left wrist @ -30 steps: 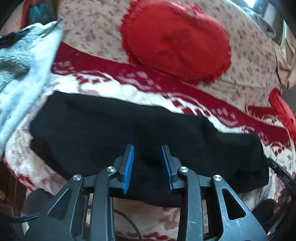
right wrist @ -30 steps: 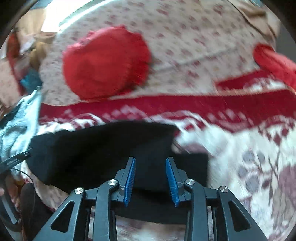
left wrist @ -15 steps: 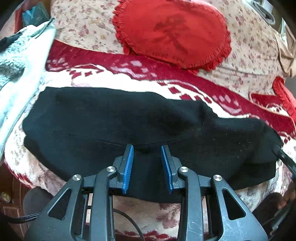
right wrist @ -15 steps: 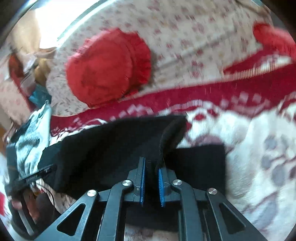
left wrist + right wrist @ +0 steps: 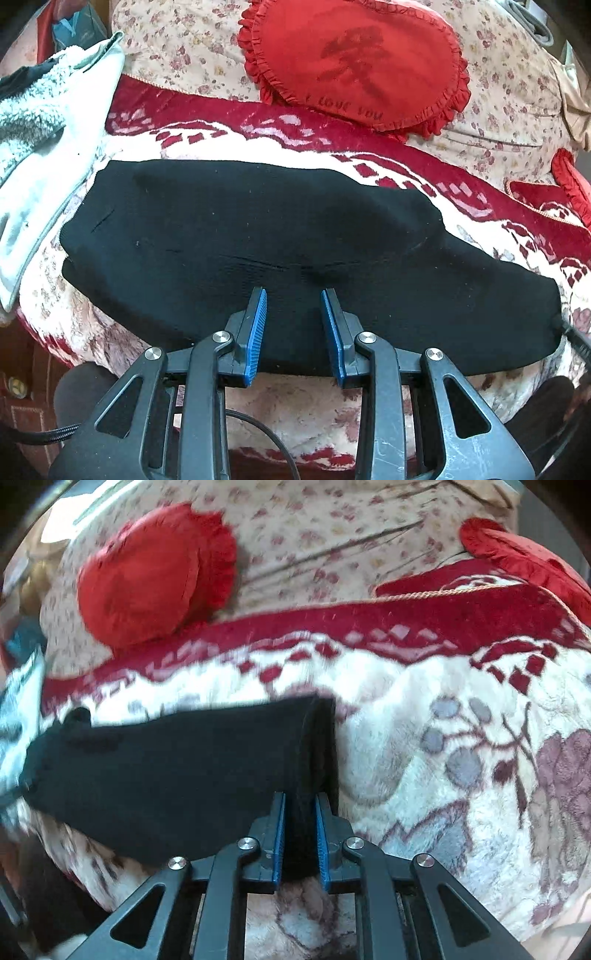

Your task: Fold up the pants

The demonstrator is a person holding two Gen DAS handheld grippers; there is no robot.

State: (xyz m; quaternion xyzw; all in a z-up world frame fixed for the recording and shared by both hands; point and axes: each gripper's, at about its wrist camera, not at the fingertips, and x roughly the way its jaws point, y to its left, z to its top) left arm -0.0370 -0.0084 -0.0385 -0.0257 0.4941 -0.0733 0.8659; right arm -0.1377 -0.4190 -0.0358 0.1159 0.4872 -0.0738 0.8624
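Observation:
The black pants [image 5: 280,236] lie folded lengthwise across a red and white patterned blanket [image 5: 295,147]. My left gripper [image 5: 293,325] is open and hovers over the near edge of the pants at their middle. In the right wrist view the pants [image 5: 166,771] stretch to the left. My right gripper [image 5: 299,830] is shut on the right end of the pants, with black cloth pinched between the blue pads [image 5: 279,834].
A red heart cushion [image 5: 354,62] rests on a floral cover [image 5: 517,92] behind the blanket. A grey-white fleece garment [image 5: 40,147] lies at the left. A second red cushion [image 5: 524,557] sits at the far right. A cable [image 5: 258,432] hangs below the left gripper.
My right gripper has closed on the pants' right end and drawn it out to the right. The left gripper stayed open and came a little nearer to the pants.

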